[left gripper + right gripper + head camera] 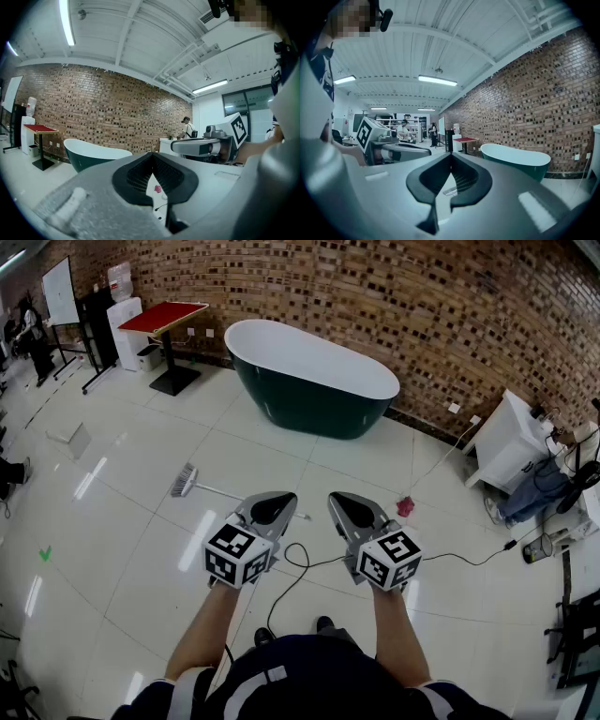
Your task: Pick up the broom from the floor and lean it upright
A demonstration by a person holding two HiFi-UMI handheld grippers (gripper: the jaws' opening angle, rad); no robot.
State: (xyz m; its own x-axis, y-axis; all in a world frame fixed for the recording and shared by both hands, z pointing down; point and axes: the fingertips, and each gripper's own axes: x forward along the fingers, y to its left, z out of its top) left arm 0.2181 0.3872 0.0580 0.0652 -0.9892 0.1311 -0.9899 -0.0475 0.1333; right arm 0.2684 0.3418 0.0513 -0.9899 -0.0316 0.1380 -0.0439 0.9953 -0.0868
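Note:
The broom [187, 482] lies flat on the white tiled floor, bristle head to the left and its thin handle running right under my left gripper. Both grippers are held level side by side above the floor, in front of the person. My left gripper [281, 498] is shut with nothing between its jaws, its tip [151, 154] pointing towards the bathtub. My right gripper [342, 500] is shut too and holds nothing. Past the closed tip [451, 155] in the right gripper view, the broom's bristle head [450, 190] shows on the floor. Neither gripper touches the broom.
A dark green bathtub [309, 381] stands against the brick wall ahead. A red-topped table [164, 317] is at the back left, a white cabinet [511, 442] at the right. A black cable [300, 563] and a small pink thing [405, 506] lie on the floor nearby.

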